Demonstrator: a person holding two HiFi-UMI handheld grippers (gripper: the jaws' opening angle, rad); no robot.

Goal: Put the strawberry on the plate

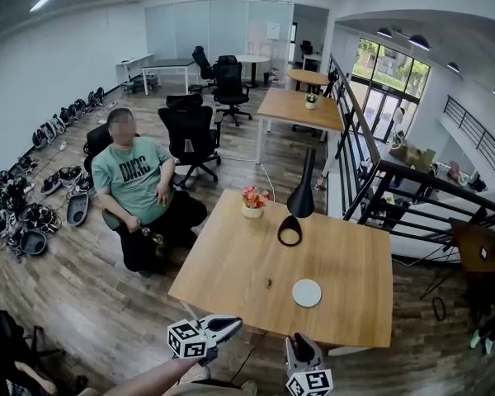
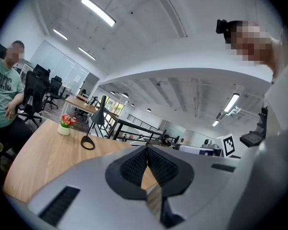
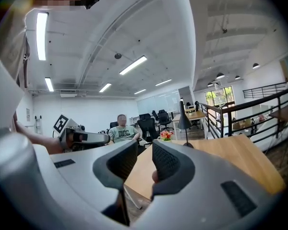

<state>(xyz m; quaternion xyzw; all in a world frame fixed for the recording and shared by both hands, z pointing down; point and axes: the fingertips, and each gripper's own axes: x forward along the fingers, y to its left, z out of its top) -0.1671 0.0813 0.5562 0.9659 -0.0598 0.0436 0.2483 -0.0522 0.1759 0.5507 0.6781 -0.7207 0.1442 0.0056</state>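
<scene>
1. Tongs state. I read the left tongs (image 2: 146,148) as closed. In the left gripper view their ribbed pads meet at the tips with nothing between them. The right tongs (image 3: 145,147) stand partly apart, and their pads press on nothing. A small pale patch shows low in the gap (I cannot identify it).

2. Target location. The small dark strawberry (image 1: 270,283) lies on the light wooden table (image 1: 346,262). It sits beyond the tips of both tongs and laterally between them, so it is ahead and right of the left tongs and ahead and left of the right tongs. It is too small in the head view to give a long axis.

3. Destination. The round white plate (image 1: 307,293) lies just beside the strawberry and almost straight ahead of the right tongs.

4. Assessment. Both tongs hang off the near table edge, roughly level, and neither is clearly the nearer one. I judge the right tongs the better choice because they are already apart and in line with the plate. The approach would be forward and slightly left, followed by a short carry to the right. The task has not yet started.
</scene>
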